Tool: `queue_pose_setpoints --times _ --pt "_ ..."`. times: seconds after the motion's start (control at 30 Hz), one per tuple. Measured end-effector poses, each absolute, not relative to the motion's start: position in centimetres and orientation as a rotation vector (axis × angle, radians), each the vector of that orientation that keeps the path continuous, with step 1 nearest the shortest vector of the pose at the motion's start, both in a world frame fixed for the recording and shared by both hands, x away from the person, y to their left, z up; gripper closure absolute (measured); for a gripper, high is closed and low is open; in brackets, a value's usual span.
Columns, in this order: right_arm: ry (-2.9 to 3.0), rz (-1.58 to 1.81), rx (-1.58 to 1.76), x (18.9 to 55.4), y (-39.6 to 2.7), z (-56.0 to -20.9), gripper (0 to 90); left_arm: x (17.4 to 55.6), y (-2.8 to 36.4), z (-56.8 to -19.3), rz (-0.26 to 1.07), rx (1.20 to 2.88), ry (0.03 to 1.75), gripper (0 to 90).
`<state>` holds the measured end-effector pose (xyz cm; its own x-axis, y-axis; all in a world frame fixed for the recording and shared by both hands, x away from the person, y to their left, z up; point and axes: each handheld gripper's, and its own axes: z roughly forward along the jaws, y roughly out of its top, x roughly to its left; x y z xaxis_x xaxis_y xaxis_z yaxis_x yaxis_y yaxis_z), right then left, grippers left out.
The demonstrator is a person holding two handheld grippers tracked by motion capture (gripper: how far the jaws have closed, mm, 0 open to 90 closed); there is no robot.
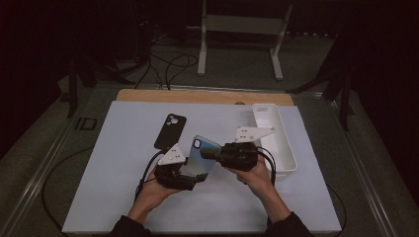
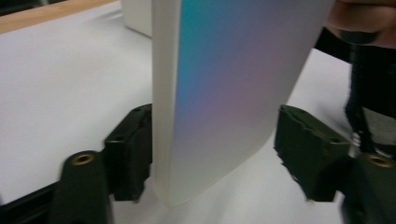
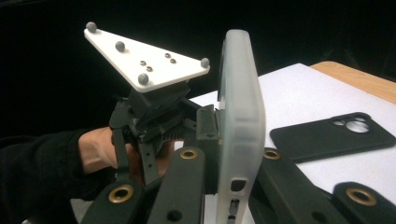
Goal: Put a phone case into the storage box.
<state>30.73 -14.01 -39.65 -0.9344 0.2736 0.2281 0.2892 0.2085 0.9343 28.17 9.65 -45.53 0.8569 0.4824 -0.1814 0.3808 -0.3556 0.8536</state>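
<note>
Between both grippers: a smooth, iridescent, seemingly frosted-edged phone case point(image 1: 203, 157).

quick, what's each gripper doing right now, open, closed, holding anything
Left gripper: open, jaws on either side of the iridescent phone case, right pad clear of it.
Right gripper: closed on that phone case's edge, holding it upright.

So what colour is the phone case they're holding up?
The phone case shimmers from teal blue to pinkish purple, with frosted white edges; the left gripper view shows it best.
</note>
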Motion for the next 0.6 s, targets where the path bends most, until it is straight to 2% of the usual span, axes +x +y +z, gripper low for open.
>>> queue_pose_setpoints --times 0.1,0.17,0.2,0.23,0.3,0.4,0.43,0.47,0.6 --pt "-2.423 -1.883 -0.557 30.76 -14.04 -39.68 86.3 28.16 9.67 -45.57 0.108 1.989 0.616 34.8" --pt "-2.427 -1.885 -0.547 30.81 -14.15 -39.72 86.3 28.14 9.65 -45.64 0.094 1.992 0.604 44.9" --pt "-2.421 -1.887 -0.543 30.82 -14.26 -39.7 86.3 28.14 9.65 -45.64 0.094 1.992 0.604 44.9" --pt "-2.436 -1.888 -0.528 30.9 -14.41 -39.54 85.1 27.92 9.31 -45.88 0.071 2.031 0.55 53.6" --pt "-2.446 -1.883 -0.512 30.92 -14.4 -39.48 84.7 27.9 9.23 -45.93 0.07 2.037 0.541 55.6" --pt "-2.465 -1.885 -0.49 30.83 -14.36 -39.32 80.7 27.85 9.1 -46.02 0.059 2.047 0.525 65.4" --pt "-2.467 -1.889 -0.488 30.82 -14.33 -39.25 77.3 27.74 8.97 -46.04 0.063 2.06 0.512 65.4" --pt "-2.479 -1.887 -0.501 30.97 -14.36 -39.16 69.2 27.72 8.92 -46.04 0.057 2.062 0.502 72.5" --pt "-2.472 -1.909 -0.512 31.03 -14.49 -39.15 64.3 27.78 8.96 -46.05 0.045 2.045 0.499 76.8"
